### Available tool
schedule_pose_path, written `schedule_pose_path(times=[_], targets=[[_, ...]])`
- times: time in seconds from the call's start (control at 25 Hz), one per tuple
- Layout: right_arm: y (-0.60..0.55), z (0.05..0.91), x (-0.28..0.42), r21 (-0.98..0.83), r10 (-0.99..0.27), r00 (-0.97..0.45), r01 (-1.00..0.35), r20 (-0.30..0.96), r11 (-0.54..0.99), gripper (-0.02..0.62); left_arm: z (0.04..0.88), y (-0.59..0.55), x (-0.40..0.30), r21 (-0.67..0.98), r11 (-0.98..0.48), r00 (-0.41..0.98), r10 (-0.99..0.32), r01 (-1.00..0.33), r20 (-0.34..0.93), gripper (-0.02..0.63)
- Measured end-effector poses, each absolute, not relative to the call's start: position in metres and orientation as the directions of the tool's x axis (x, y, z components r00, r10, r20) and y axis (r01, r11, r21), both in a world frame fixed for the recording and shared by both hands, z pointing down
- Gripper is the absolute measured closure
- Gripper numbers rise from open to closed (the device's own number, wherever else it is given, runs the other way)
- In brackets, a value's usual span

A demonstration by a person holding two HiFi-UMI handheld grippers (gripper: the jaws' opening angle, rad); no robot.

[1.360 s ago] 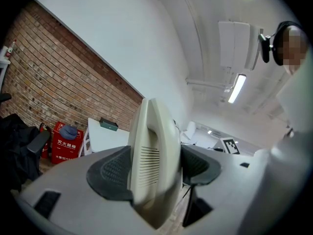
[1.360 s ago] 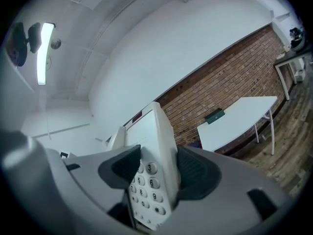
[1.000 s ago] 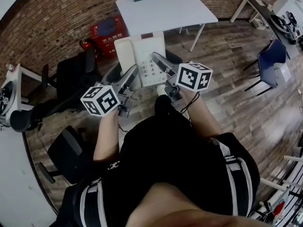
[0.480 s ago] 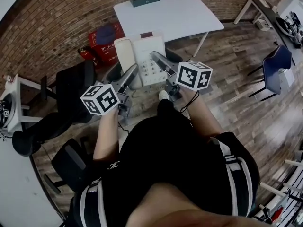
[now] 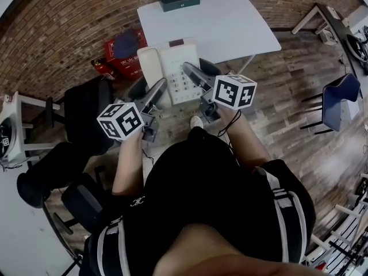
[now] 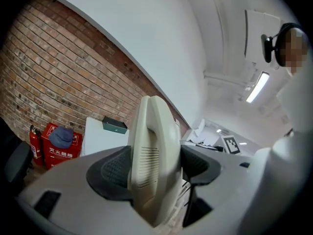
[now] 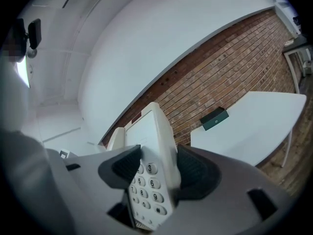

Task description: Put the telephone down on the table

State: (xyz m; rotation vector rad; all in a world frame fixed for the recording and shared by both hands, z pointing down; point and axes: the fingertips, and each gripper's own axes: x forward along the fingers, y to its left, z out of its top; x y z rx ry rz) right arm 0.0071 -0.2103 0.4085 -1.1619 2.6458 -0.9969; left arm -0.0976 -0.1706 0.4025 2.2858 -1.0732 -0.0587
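Telephone [image 5: 177,68] clamped by both side edges in left gripper [image 5: 156,92] and right gripper [image 5: 194,73], open table [image 5: 230,22] ahead.

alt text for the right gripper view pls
The right gripper is shut on a cream telephone, with the number keys facing the camera. Behind it are a brick wall and a white table with a dark box on it.
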Motion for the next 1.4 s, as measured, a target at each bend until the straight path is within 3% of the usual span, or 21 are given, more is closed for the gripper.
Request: schedule_pose_path(times=[0.64, 1.4], targets=[[-0.39, 0.458, 0.024, -0.656, -0.555, -0.787, -0.572, 0.27, 0.492, 0.385, 0.448, -0.337, -0.074, 0.596, -0.324, 0.588, -0.743, -0.735, 0.32, 0.293], [-0.497, 0.562, -0.006, -0.666, -0.506, -0.736, -0.654, 0.451, 0.358, 0.385, 0.557, -0.446, -0.107, 0.71, -0.194, 0.647, -0.618, -0.677, 0.448, 0.296]])
